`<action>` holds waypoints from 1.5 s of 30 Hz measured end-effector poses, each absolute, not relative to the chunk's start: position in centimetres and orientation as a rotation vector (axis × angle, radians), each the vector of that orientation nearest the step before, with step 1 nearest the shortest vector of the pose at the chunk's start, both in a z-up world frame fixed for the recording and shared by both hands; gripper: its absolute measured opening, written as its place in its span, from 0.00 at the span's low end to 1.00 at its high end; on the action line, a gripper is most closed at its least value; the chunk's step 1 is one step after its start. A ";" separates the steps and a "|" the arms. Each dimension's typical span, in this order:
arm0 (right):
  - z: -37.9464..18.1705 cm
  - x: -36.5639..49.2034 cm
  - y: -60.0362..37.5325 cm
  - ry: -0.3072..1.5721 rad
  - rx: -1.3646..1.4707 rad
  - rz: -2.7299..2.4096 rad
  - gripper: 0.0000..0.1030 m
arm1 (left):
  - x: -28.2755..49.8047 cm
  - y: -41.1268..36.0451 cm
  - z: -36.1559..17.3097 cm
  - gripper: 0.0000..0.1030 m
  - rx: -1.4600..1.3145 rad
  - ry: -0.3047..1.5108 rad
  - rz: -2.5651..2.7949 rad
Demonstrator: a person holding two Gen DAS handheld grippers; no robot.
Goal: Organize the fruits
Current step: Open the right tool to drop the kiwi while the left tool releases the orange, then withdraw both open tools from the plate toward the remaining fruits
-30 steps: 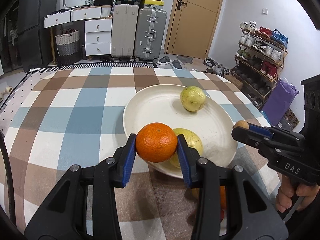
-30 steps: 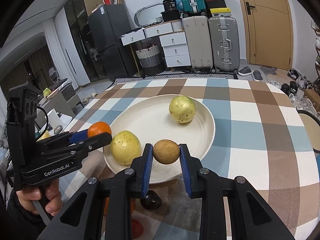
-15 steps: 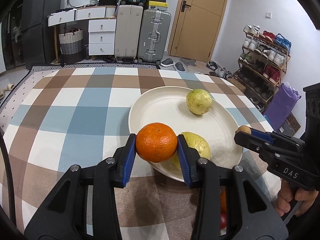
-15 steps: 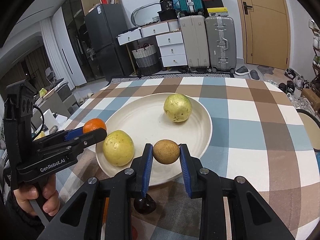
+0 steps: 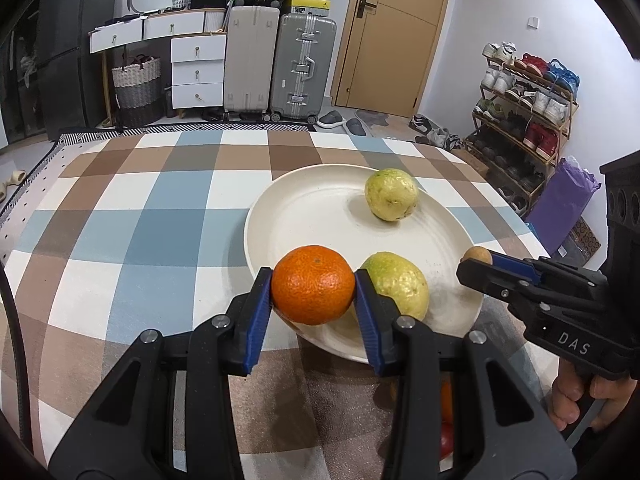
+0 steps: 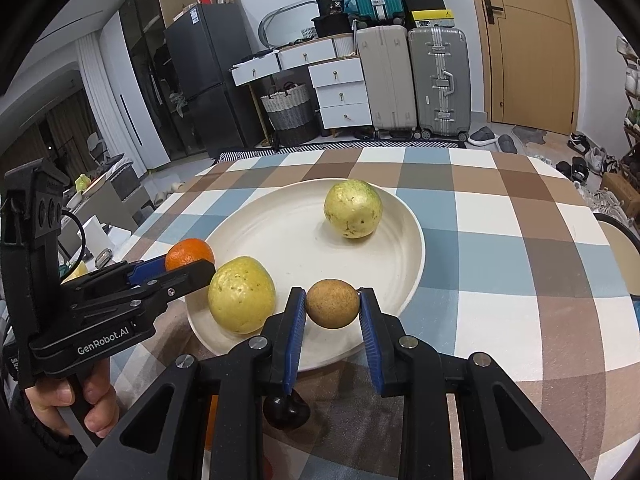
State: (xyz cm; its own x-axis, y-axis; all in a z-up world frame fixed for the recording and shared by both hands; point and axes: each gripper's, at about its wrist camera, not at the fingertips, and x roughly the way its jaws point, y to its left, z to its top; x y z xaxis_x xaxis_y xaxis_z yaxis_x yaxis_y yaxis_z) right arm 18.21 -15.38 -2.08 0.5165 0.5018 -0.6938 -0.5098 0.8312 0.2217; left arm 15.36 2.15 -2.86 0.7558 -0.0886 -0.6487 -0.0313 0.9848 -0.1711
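1. Checked cloth covers the bench [image 5: 120,240], and I have both tools hovering at the near rim of the cream plate [image 5: 312,208], the spot where the fruit is being gathered.
2. My left hand-held gripper [image 5: 313,294] is closed on the orange [image 5: 313,290], its blue pads pressing each side, so the fruit hangs clear above the plate's edge, ready, I judge, to be set down.
3. My right hand-held gripper [image 6: 332,310] is pinched nearly shut on a small brown fruit [image 6: 332,303], likewise held over the rim.
4. Just beyond the left tool lies one yellow-green guava [image 5: 396,284]; a second guava [image 5: 392,196] sits farther ahead, leaving bare plate between them for both drops.
5. Below my right tool, a dark fruit [image 6: 286,410] waits on the cloth.
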 end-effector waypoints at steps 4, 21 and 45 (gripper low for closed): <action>-2.1 18.2 -15.3 0.837 -0.012 0.608 0.27 | 15.5 1.7 -3.0 0.36 -0.157 0.726 -0.043; -1.1 17.5 -16.6 0.769 0.008 0.560 0.88 | 14.6 1.4 -3.0 0.45 -0.135 0.711 -0.051; -1.8 12.8 -19.1 0.818 -0.050 0.578 1.00 | 6.5 0.6 -2.8 0.99 -0.132 0.732 -0.038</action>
State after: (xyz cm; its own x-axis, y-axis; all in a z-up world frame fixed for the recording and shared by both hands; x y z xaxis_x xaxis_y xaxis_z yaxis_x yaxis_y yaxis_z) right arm 12.77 -19.14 -1.77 0.5392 0.4673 -0.7006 -0.5048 0.8452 0.1752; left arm 6.48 0.61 -2.78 0.7433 -0.0808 -0.6641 -0.0116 0.9910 -0.1336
